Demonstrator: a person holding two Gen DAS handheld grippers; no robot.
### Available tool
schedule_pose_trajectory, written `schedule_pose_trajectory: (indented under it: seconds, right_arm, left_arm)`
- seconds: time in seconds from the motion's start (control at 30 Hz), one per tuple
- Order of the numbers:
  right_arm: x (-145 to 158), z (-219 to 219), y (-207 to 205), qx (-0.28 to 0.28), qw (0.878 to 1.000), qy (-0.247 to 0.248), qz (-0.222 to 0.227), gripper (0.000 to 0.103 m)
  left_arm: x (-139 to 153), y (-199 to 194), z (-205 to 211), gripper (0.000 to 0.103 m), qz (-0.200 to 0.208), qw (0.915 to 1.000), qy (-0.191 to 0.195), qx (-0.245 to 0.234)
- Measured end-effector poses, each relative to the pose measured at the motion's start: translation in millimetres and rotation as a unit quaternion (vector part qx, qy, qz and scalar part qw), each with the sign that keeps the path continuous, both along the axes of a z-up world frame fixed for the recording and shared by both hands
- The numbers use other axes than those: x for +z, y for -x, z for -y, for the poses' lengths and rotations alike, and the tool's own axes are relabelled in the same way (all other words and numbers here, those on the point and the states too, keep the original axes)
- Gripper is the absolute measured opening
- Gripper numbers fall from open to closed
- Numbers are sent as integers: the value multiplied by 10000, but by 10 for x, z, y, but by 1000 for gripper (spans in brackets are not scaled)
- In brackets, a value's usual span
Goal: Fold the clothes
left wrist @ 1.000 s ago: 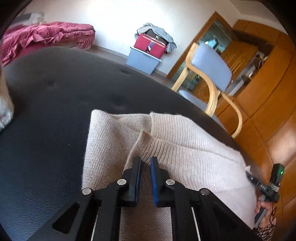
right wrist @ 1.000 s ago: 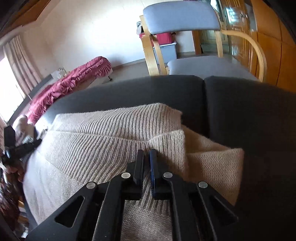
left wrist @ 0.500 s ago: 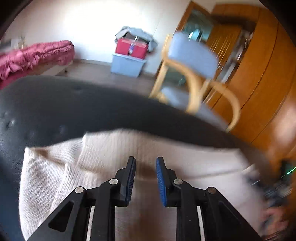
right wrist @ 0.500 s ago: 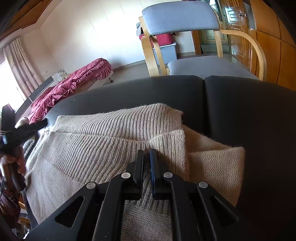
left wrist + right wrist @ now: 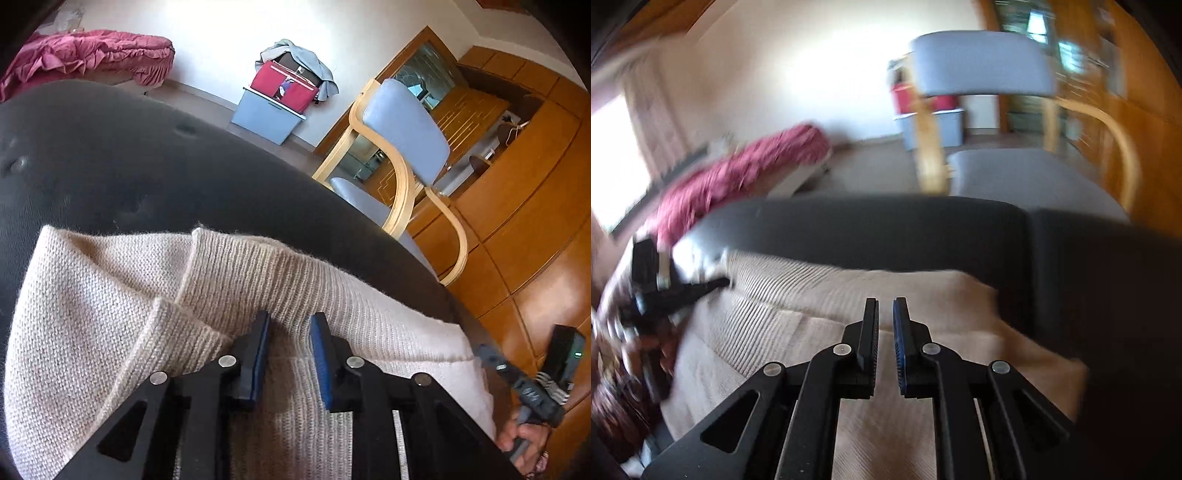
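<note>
Now, sweater (image 5: 110, 314): beige knit, lying folded on the dark padded seat (image 5: 129, 166).
Left claw (image 5: 289, 334): fingers apart, empty, poised over the ribbed fold.
Right claw (image 5: 885, 317): parted by a narrow gap, gripping nothing, above the sweater; view blurred.
Behind: grey-cushioned wooden armchair (image 5: 402, 133).

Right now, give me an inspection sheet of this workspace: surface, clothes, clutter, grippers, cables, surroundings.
Surface: dark padded cushion, seam on its right side in the right wrist view.
Job's things: beige knit sweater lying folded over on the cushion.
Clutter: nothing seen on the cushion.
Grippers: left gripper open above the sweater; right gripper open, holding nothing, view blurred.
Cables: nothing seen.
Surroundings: wooden chair with blue padding, red blanket, blue bin, wooden cabinets.
</note>
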State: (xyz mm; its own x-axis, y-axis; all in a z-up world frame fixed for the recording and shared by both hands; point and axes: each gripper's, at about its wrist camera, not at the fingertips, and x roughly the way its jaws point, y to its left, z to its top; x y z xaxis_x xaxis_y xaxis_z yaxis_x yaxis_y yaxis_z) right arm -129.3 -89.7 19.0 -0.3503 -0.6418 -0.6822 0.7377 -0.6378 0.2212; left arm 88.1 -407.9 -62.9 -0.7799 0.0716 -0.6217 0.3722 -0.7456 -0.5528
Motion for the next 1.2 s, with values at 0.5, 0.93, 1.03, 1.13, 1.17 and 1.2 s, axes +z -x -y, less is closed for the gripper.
schedule_pose_trajectory:
  seconds: [0.5, 0.93, 1.03, 1.13, 1.17, 1.2]
  right_arm:
    - [-363, -500, 551, -1395, 9841, 583, 935, 4]
    - [-299, -544, 10, -413, 9969, 306, 599, 3]
    - [-400, -689, 95, -764, 9934, 421, 752, 0]
    - [-431, -862, 130, -1130, 9884, 634, 793, 0]
    - [-432, -866, 127, -1188, 9880, 634, 757, 0]
    - [-431, -863, 124, -1242, 9877, 624, 713, 0]
  left_arm:
    - [-16, 172, 49, 22, -49, 9999, -108, -8]
    - [-3, 189, 68, 22, -71, 9999, -143, -16]
    - [-4, 195, 65, 22, -76, 9999, -146, -18]
    - [-10, 186, 71, 22, -79, 9999, -152, -19]
    - [-4, 179, 77, 22, -67, 9999, -153, -16]
    - [10, 175, 78, 22, -28, 9999, -153, -15]
